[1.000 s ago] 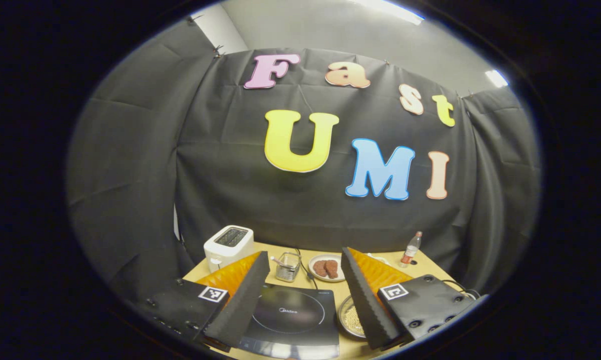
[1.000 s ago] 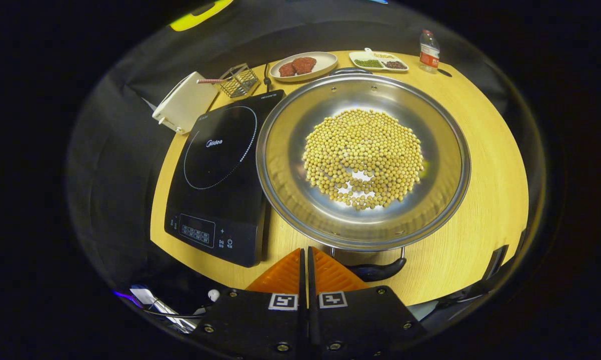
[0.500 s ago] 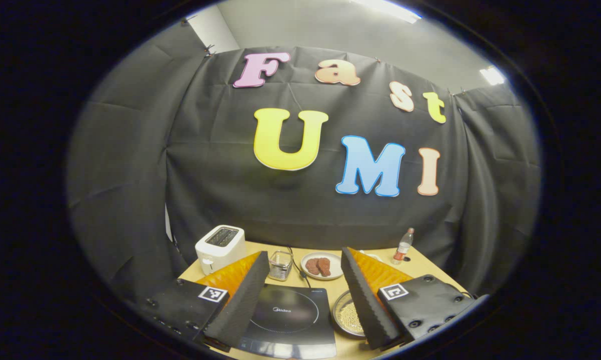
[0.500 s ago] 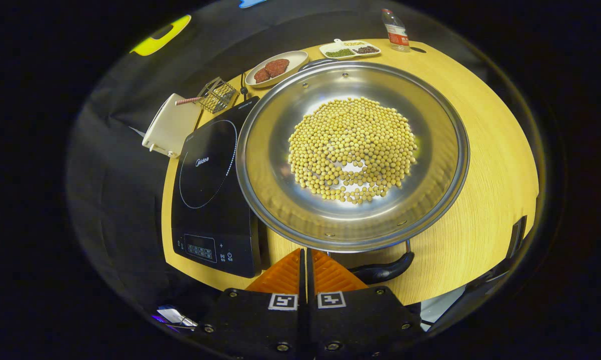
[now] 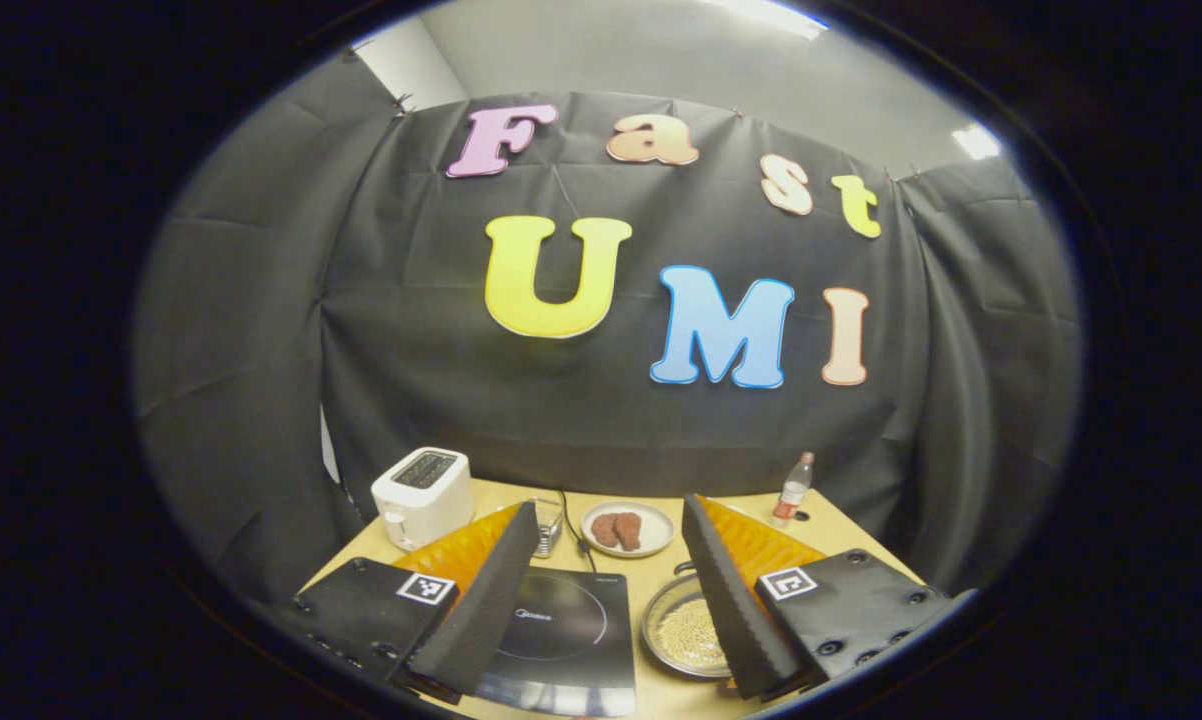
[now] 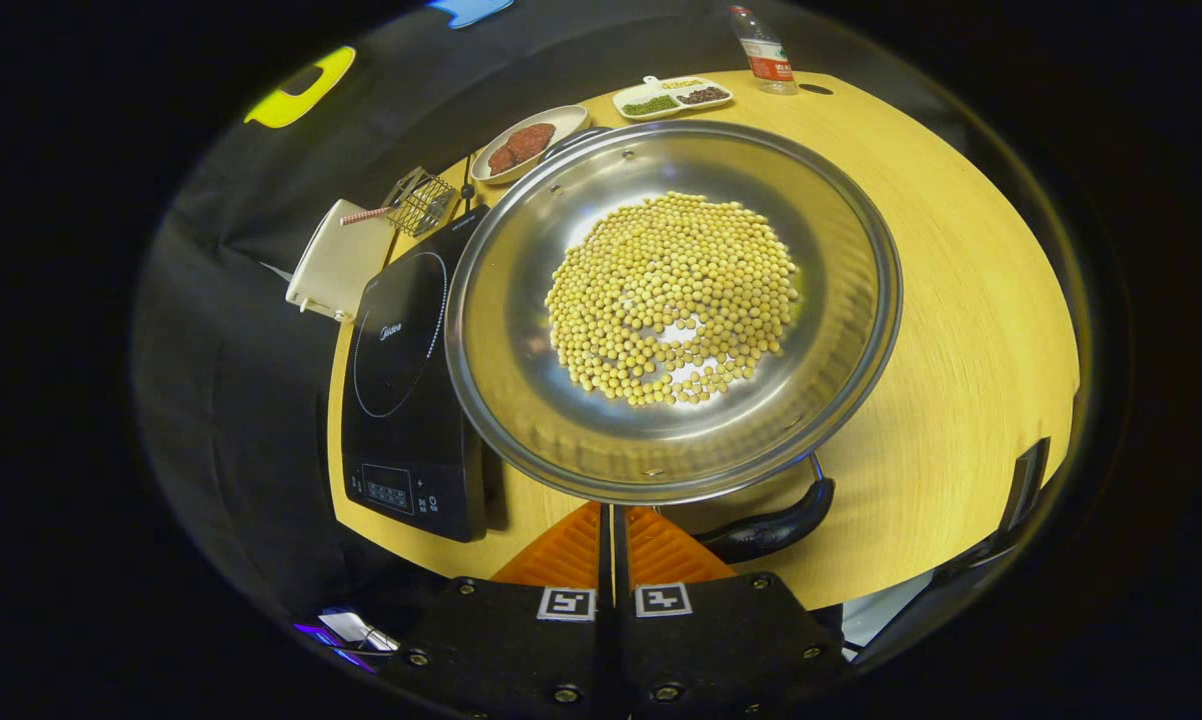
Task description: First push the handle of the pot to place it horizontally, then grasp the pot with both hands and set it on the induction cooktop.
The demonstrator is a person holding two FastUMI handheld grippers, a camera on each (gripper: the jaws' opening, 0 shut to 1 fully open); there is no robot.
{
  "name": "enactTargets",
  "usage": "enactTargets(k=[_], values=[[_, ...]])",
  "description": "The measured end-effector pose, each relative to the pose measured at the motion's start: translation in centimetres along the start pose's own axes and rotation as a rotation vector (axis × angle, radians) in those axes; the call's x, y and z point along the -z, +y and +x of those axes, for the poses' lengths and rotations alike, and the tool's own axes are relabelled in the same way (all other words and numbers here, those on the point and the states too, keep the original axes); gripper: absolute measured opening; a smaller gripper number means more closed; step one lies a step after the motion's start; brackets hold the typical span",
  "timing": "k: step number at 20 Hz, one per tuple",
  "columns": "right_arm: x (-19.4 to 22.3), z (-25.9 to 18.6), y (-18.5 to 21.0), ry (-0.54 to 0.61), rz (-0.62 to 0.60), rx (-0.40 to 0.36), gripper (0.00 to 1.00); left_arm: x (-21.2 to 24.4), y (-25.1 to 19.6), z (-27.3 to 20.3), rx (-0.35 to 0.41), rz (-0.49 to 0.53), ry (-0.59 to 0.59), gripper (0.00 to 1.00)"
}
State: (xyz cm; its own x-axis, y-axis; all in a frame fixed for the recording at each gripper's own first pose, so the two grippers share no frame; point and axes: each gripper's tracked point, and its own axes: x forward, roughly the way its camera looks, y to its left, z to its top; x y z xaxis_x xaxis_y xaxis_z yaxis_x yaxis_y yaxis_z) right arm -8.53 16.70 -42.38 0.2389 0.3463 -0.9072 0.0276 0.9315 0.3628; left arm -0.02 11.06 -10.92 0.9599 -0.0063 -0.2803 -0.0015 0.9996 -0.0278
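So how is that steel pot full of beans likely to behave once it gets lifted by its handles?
The pot looks rigid, wide and shallow, so it should not flex. The loose beans would probably slide and roll to the low side if it tilts. The near handle hangs from wire loops, so it may swivel when pushed.

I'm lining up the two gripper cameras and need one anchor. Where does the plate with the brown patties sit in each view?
Left gripper view: the plate of brown patties lies low in the middle, between the left gripper fingers, beyond the induction cooktop.
Right gripper view: the plate lies upper left, just past the pot rim.
Shared landmark: the white toaster, left of the cooktop in both.
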Motion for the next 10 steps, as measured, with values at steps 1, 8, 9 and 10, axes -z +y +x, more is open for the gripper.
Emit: enactTargets(k=[1, 8, 9, 10], values=[[-0.1, -0.2, -0.5, 0.001, -0.001, 0.000, 0.00, 0.1, -0.6, 0.2, 0.001, -0.001, 0.002, 0.99], [-0.7, -0.9, -3.2, 0.007, -0.024, 0.013, 0.00, 0.0, -3.9, 0.8, 0.013, 0.016, 0.001, 0.95], [-0.7, -1.0, -3.5, 0.008, -0.028, 0.017, 0.00, 0.0, -4.3, 0.8, 0.015, 0.015, 0.000, 0.95], [-0.8, -1.1, -3.9, 0.009, -0.031, 0.020, 0.00, -0.1, -4.6, 0.8, 0.016, 0.014, 0.000, 0.99]])
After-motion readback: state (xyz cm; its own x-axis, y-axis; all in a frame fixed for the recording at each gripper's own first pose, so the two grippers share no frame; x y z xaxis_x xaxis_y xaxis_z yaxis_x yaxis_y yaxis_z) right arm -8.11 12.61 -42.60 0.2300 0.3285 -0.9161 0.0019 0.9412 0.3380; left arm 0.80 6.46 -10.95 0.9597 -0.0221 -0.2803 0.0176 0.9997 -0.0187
